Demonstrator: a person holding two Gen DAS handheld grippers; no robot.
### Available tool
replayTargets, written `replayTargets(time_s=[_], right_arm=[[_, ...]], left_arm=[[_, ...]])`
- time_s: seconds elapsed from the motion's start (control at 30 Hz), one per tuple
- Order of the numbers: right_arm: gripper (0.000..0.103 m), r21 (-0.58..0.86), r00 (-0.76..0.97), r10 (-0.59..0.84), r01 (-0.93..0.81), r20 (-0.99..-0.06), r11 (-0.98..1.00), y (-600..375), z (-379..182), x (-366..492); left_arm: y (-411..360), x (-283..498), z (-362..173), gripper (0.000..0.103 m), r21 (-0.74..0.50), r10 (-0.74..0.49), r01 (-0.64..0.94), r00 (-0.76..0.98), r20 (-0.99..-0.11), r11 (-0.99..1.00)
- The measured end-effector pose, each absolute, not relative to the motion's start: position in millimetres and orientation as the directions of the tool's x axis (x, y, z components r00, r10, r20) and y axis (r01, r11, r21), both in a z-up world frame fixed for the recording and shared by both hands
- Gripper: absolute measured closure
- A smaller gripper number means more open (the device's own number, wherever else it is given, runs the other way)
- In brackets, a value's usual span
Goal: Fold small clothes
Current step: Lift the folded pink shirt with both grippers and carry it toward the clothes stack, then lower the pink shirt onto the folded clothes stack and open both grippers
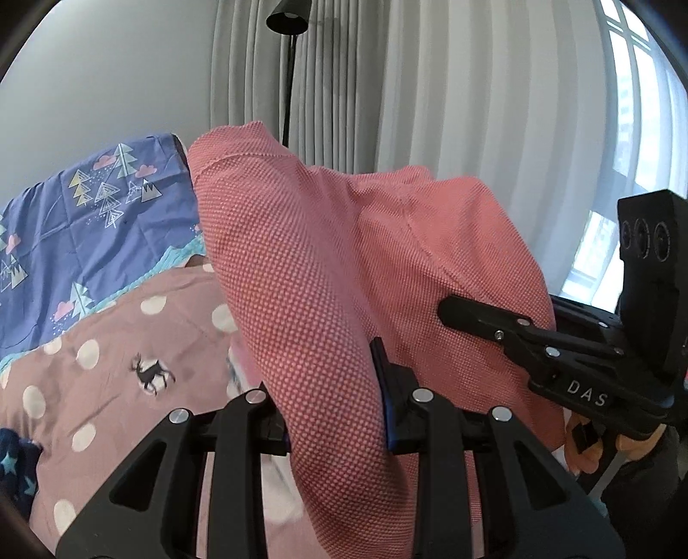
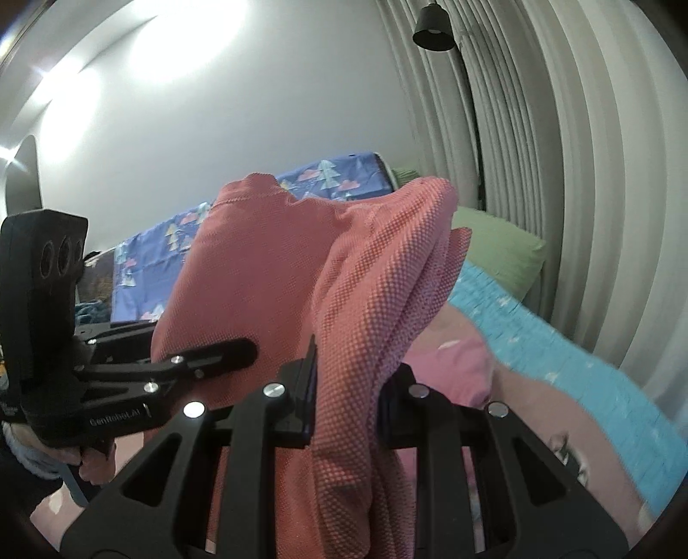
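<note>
A coral-pink mesh garment (image 1: 327,275) is held up in the air above the bed. My left gripper (image 1: 335,413) is shut on a thick fold of it. My right gripper (image 2: 348,387) is shut on another bunched edge of the same garment (image 2: 266,266). The right gripper also shows at the right of the left wrist view (image 1: 481,314), pinching the cloth. The left gripper shows at the left of the right wrist view (image 2: 223,352), also on the cloth. The garment's lower part hangs hidden behind the gripper bodies.
Below is a bed with a pink polka-dot deer sheet (image 1: 129,352), a purple tree-print pillow (image 1: 86,215), a green pillow (image 2: 499,245) and a turquoise blanket (image 2: 559,344). Grey curtains (image 1: 451,107), a black floor lamp (image 1: 288,26) and a window (image 1: 636,107) stand behind.
</note>
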State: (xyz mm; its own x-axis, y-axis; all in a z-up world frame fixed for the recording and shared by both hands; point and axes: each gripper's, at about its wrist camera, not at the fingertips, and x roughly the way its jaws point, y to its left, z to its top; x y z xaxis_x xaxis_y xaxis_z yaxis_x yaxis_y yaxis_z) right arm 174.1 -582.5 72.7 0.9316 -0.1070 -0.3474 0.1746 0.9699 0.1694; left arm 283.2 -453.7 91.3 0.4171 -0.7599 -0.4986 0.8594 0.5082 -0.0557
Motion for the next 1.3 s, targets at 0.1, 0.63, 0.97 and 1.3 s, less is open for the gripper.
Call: replayTargets(time_s=[0.1, 0.63, 0.97, 1.3], right_arm=[[0.082, 0.142, 0.924, -0.132, 0.194, -0.359, 0.971, -595.6, 75.2, 194.5], [0.037, 0.063, 0.707, -0.377, 0.511, -0.599, 0.857, -666.2, -67.1, 264.4], [0.024, 0.006, 0.658, -0.452, 0.570, -0.602, 0.821, -656.1, -72.6, 265.8], [0.017, -0.093, 0.690, -0.575, 0.601, -0.440, 0.793, -577.0, -22.2, 169.9]], left_arm=[[-470.2, 301.8, 88.1, 0.074, -0.080, -0.761, 0.852, 0.416, -0.498, 0.517], [-499.9, 364.7, -53.1, 0.024, -0.024, -0.571, 0.734, 0.506, -0.646, 0.678], [-493.5, 360.8, -64.7, 0.023, -0.103, -0.551, 0.663, 0.514, -0.657, 0.741], [-446.3, 260.8, -21.9, 0.005, 0.060, -0.563, 0.701, 0.617, -0.550, 0.710]])
